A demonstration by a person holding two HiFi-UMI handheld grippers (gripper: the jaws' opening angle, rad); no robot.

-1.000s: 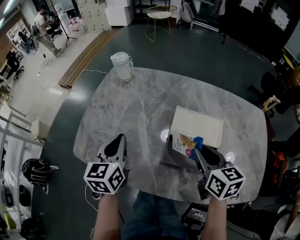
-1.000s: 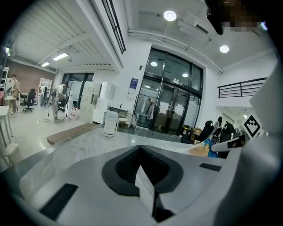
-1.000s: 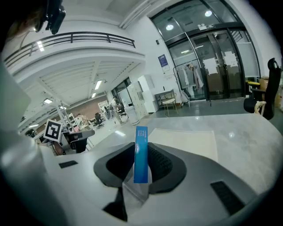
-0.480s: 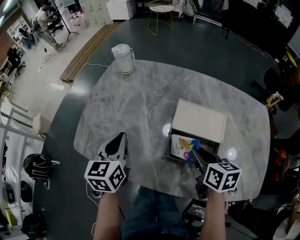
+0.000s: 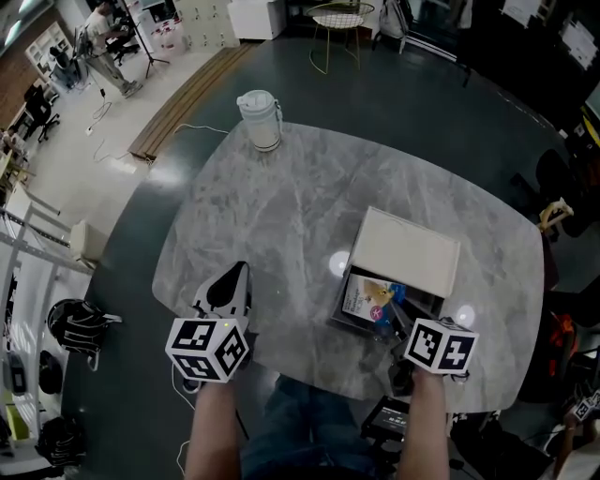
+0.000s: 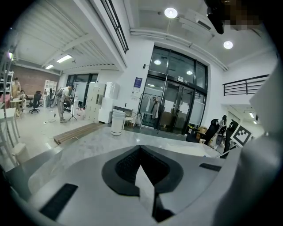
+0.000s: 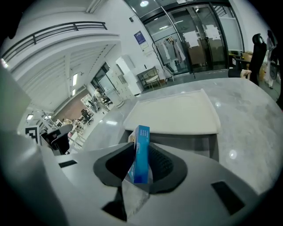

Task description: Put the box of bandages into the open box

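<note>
The box of bandages (image 5: 367, 296), white-faced with a blue edge, lies tilted inside the open dark box (image 5: 339, 309), whose white lid (image 5: 405, 246) is folded back beyond it. My right gripper (image 5: 395, 316) reaches in from the near side. Its jaws are opening, with the blue edge of the bandage box (image 7: 141, 152) still upright between the pads and touching them. My left gripper (image 5: 228, 284) rests low over the table's near left part, jaws shut with nothing in them (image 6: 141, 162).
The grey marble table (image 5: 281, 216) carries a white lidded tumbler (image 5: 261, 120) at its far edge. A wire chair (image 5: 336, 28) stands on the dark floor beyond. The table's near edge runs just under both grippers.
My right gripper has sunk a little lower into the open box with the bandage box. The left gripper has stayed where it was.
</note>
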